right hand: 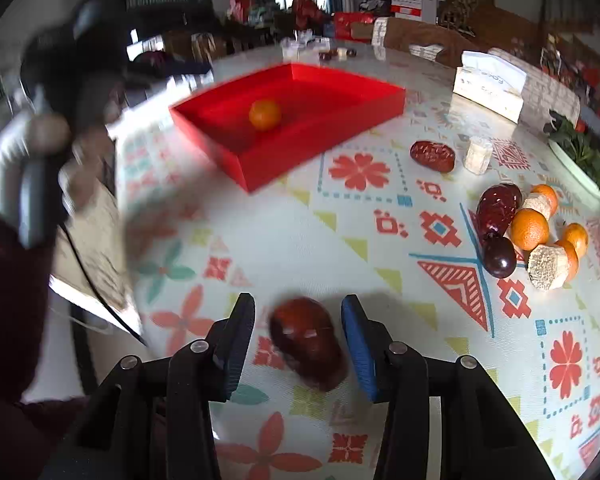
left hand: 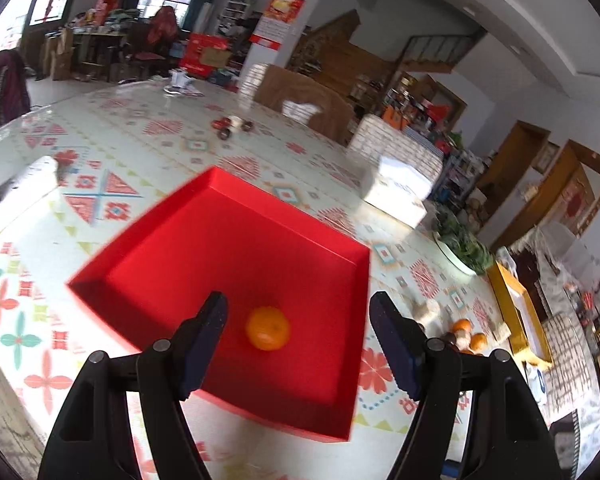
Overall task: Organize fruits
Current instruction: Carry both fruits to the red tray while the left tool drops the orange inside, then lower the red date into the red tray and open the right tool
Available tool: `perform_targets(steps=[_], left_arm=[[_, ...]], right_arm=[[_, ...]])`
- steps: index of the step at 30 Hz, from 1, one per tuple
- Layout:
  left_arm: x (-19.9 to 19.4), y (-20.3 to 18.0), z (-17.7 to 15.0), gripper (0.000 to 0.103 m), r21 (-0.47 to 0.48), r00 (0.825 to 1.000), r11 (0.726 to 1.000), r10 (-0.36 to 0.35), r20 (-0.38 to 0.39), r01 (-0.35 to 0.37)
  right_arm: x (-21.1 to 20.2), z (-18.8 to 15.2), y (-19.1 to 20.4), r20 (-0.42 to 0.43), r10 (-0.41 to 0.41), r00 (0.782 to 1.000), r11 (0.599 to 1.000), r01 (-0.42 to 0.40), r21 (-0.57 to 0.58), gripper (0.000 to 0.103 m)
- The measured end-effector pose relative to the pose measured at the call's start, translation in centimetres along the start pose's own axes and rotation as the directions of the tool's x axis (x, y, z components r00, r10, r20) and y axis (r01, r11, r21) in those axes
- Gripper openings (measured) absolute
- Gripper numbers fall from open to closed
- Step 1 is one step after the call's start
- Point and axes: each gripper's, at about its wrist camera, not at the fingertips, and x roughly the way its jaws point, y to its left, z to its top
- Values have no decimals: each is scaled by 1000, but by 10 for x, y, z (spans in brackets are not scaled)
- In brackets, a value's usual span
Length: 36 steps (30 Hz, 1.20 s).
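Bright daylight, likely from far windows (left hand: 52,0); fisheye edges warped, dark; motion blur.

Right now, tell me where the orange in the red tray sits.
In the left wrist view the orange lies alone inside the red tray, near its front wall, seen between the open left gripper fingers.

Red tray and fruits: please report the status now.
Left claw open above red tray. One orange inside. Right claw open around red date on table, pads apart from it. Nothing in the way.
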Motion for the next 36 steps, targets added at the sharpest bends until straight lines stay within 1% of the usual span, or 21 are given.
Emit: perform_targets(steps=[1, 2, 3, 5, 7, 10, 13, 15, 18, 19, 20, 22, 23, 24, 26, 29, 31, 33, 35, 36], left_arm=[[-2, 3, 1, 73, -5, 1000, 1000, 8, 4, -8], [-2, 4, 1, 73, -8, 1000, 1000, 11, 5, -11], [-2, 5, 1, 73, -10, 1000, 1000, 13, 3, -13], [1, 3, -1, 73, -6, 1000, 1000, 7, -4, -7], [4, 0, -4, 73, 1, 1000, 1000, -3, -12, 3], [8, -4, -6, 73, 8, 1000, 1000, -18, -21, 18], [9, -3, -7, 73, -4, 999, 1000, -29, -20, 29], [9, 2, -8, 73, -13, 1000, 1000, -18, -16, 18], [6, 8, -9, 73, -17, 1000, 1000, 12, -7, -12], [4, 10, -10, 78, -19, 1000, 1000, 22, -2, -22], [2, 13, -10, 85, -23, 999, 999, 35, 2, -35], [-5, 17, -10, 89, -23, 996, 996, 89, 20, -89], [-8, 17, -10, 89, -14, 994, 995, 104, 30, -104], [-11, 17, -11, 89, 1, 992, 993, 116, 39, -117], [-16, 18, -11, 89, 18, 985, 986, 164, 60, -165], [-22, 20, -9, 89, 50, 959, 962, 263, 105, -269], [-23, 21, -9, 89, 67, 943, 946, 307, 129, -317], [-23, 23, -8, 89, 81, 931, 933, 337, 143, -350], [-21, 23, -8, 89, 87, 930, 931, 340, 141, -353], [-21, 23, -8, 89, 88, 933, 933, 335, 136, -348]], right_arm=[[1, -1, 1, 10, -22, 1000, 1000, 22, -14, 33], [-1, -2, 1, 10, -24, 1000, 1000, 24, -16, 33], [-2, -2, -3, 10, -5, 1000, 1000, 5, 4, 33], [-1, -2, -10, 14, 2, 1000, 1000, -3, 30, 33], [-3, -3, -18, 17, 0, 1000, 998, -1, 68, 33], [-11, 0, -31, 34, 22, 999, 991, -26, 132, 33], [-19, 14, -39, 66, 54, 996, 981, -65, 181, 33], [-23, 29, -41, 94, 94, 991, 972, -112, 205, 33], [-17, 65, -33, 139, 183, 973, 952, -211, 222, 33], [-13, 76, -30, 149, 207, 967, 945, -237, 224, 33], [-8, 87, -27, 155, 222, 963, 941, -253, 224, 33], [7, 110, -18, 163, 246, 956, 933, -279, 228, 33], [14, 118, -14, 160, 257, 953, 929, -289, 229, 33], [25, 128, -9, 154, 257, 954, 930, -287, 229, 33], [40, 139, -3, 142, 239, 961, 938, -266, 223, 33], [66, 149, 3, 106, 219, 970, 944, -238, 228, 33], [79, 153, 3, 92, 218, 972, 940, -234, 246, 34], [86, 154, 1, 95, 214, 972, 934, -232, 272, 34], [87, 155, -2, 98, 223, 970, 928, -242, 285, 35], [82, 156, -3, 108, 220, 970, 927, -242, 286, 36]])
